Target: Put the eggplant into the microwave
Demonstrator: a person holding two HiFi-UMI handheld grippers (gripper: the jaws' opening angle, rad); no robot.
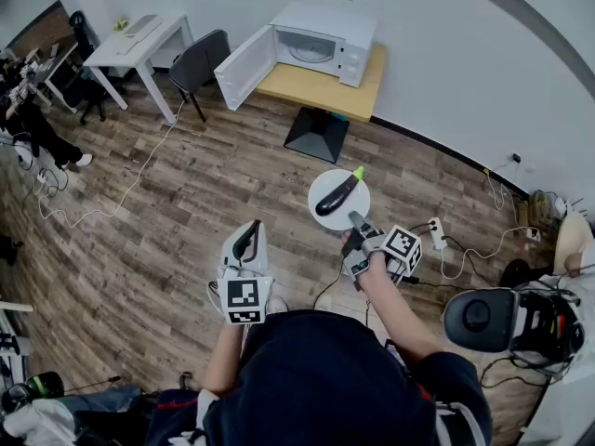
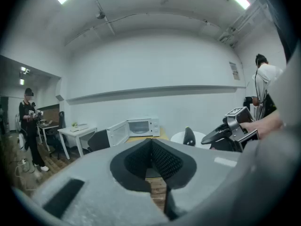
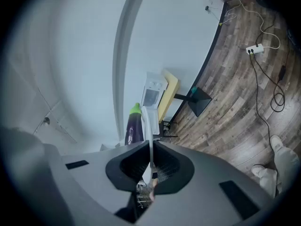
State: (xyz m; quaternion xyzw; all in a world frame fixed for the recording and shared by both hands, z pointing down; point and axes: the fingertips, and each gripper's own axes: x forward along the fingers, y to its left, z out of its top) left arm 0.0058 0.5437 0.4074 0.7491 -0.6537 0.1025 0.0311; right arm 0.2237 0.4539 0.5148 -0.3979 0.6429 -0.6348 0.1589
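Observation:
A dark purple eggplant [image 1: 337, 195] with a green stem lies on a round white plate [image 1: 353, 211]. My right gripper [image 1: 353, 221] is shut on the plate's near rim and holds it level above the floor. In the right gripper view the plate [image 3: 146, 121] shows edge-on between the jaws, with the eggplant [image 3: 134, 127] beside it. The white microwave [image 1: 318, 45] stands far ahead on a wooden table [image 1: 316, 89], its door [image 1: 244, 67] swung open to the left. My left gripper [image 1: 246, 241] is shut and holds nothing; its view shows the microwave [image 2: 141, 126] and eggplant [image 2: 189, 136].
A black pedestal base [image 1: 317, 134] sits under the wooden table. A dark chair [image 1: 200, 63] and a white desk [image 1: 139, 40] stand at the far left. Cables and a power strip [image 1: 436, 233] lie on the wood floor at the right. A person [image 2: 28, 126] stands far left.

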